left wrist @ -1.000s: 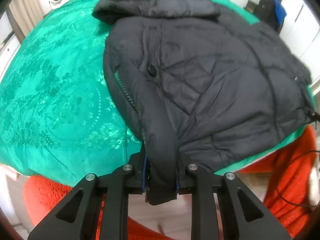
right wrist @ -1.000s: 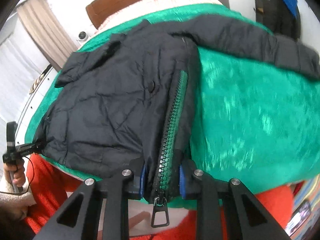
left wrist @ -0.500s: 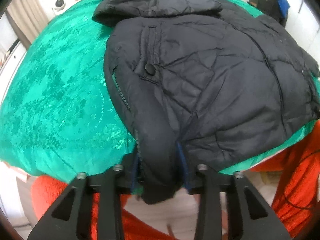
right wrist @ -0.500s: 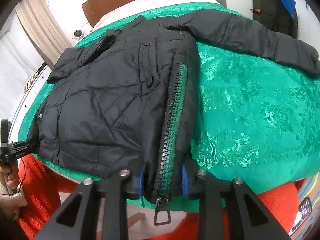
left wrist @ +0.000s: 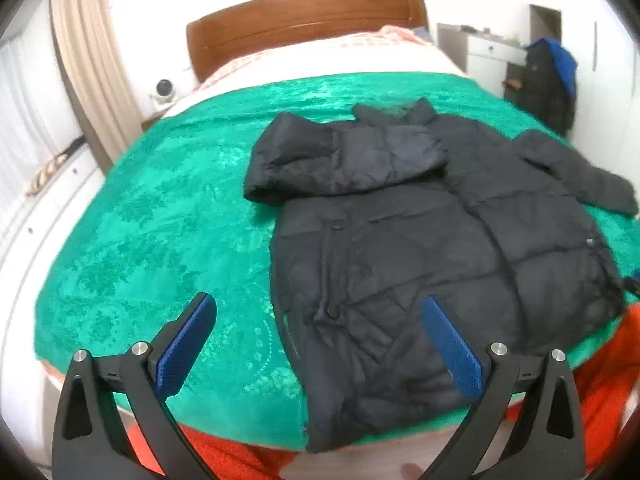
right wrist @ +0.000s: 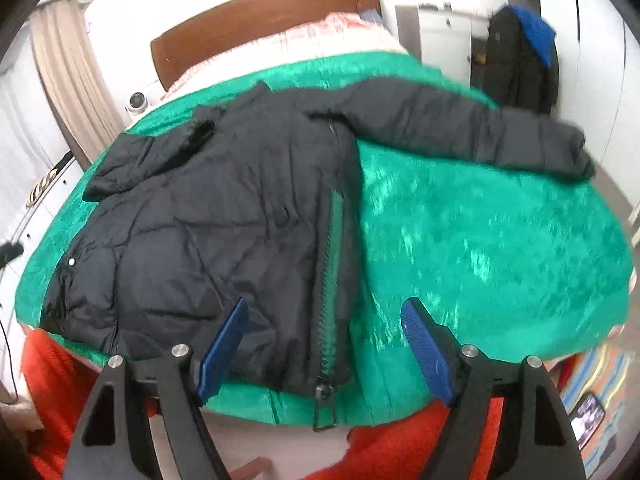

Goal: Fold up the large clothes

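Note:
A dark puffer jacket (left wrist: pixel 420 248) lies flat on the green bedspread (left wrist: pixel 160 240), its near hem at the bed's front edge. One sleeve is folded across its chest (left wrist: pixel 344 160). The other sleeve (right wrist: pixel 472 128) stretches out to the right in the right wrist view. The green-lined zipper edge (right wrist: pixel 330 280) runs down to a pull (right wrist: pixel 324 404) hanging over the bed edge. My left gripper (left wrist: pixel 320 320) hovers above the hem, jaws opening wide, nothing pressed between them. My right gripper (right wrist: pixel 324 320) hovers over the zipper corner, jaws opening, pads (right wrist: pixel 224 344) clear of the cloth.
The bed has a wooden headboard (left wrist: pixel 304 20) and an orange blanket (left wrist: pixel 600 380) hanging below the front edge. Curtains (left wrist: pixel 92 80) hang on the left. A dark coat with blue (right wrist: pixel 520 64) hangs by a white cabinet at the right. A phone (right wrist: pixel 586 420) lies on a striped mat.
Both grippers were shut on the jacket's near hem and have let it go, opening wide. Both lifted and tilted up, so more of the bed and room shows. The jacket lies flat.

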